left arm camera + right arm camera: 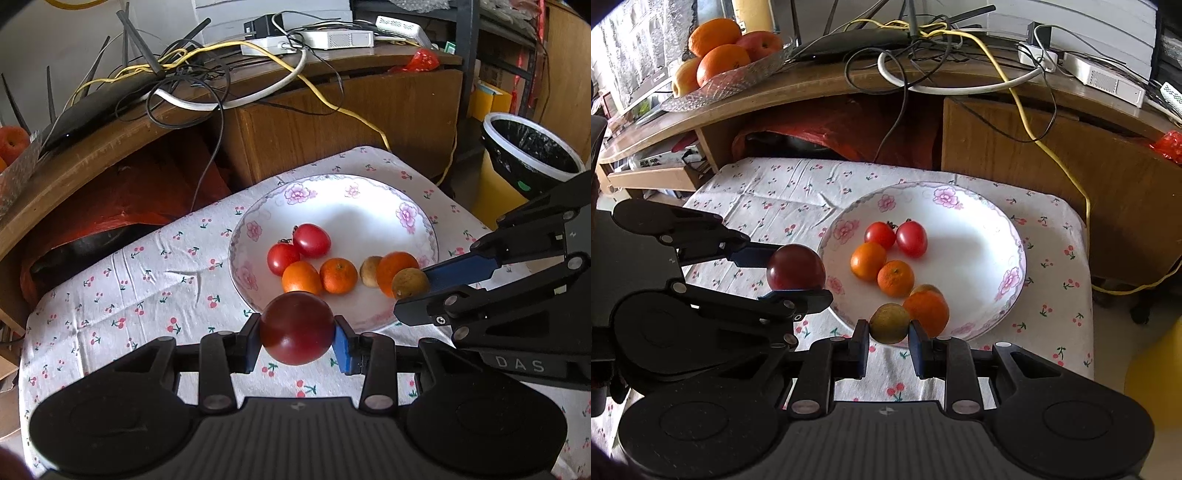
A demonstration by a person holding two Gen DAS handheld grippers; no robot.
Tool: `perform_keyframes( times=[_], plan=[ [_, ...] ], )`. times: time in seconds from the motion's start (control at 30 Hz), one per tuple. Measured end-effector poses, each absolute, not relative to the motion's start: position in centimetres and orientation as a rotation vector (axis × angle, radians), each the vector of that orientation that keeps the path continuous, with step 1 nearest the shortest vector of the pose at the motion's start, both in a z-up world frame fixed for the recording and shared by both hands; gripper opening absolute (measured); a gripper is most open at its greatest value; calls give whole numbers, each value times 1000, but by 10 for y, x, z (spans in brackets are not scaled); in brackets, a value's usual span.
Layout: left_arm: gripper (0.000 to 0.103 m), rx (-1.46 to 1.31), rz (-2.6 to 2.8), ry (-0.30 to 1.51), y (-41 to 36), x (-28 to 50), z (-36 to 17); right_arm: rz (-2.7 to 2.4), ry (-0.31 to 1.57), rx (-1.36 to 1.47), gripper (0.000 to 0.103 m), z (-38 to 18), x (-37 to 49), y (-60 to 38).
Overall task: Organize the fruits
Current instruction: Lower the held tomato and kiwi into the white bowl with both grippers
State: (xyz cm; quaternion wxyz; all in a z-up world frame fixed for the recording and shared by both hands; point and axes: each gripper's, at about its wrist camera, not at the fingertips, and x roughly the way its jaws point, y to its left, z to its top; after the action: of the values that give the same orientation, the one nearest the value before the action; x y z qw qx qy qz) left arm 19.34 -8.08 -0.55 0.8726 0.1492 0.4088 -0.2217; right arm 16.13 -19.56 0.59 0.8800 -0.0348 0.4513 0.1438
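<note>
A white flowered plate (332, 182) (964, 194) sits on a cherry-print cloth (122, 280). In it lie two red tomatoes (312, 240) (911, 239), three small oranges (338, 276) (895, 278) and a brownish fruit (370, 271). My left gripper (297, 334) (798, 277) is shut on a dark red round fruit (297, 325) (796, 266), just outside the plate's near-left rim. My right gripper (889, 332) (412, 291) is shut on a second small brownish fruit (889, 322) (410, 282) over the plate's near rim, beside an orange (926, 312). Whether it touches the plate is unclear.
Behind the table a wooden desk (1034, 147) carries tangled cables, a router and a glass dish of oranges and an apple (720, 62). A black-lined bin (532, 147) stands off the table's right side. The cloth drops away at the table's edges.
</note>
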Motion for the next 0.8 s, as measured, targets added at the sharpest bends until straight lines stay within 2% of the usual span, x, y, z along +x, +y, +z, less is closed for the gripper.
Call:
perform_keyframes(
  times=[0.8],
  plan=[
    [46, 266, -451, 868, -89, 234, -23, 231, 904, -33, 22, -5, 196, -205]
  ],
)
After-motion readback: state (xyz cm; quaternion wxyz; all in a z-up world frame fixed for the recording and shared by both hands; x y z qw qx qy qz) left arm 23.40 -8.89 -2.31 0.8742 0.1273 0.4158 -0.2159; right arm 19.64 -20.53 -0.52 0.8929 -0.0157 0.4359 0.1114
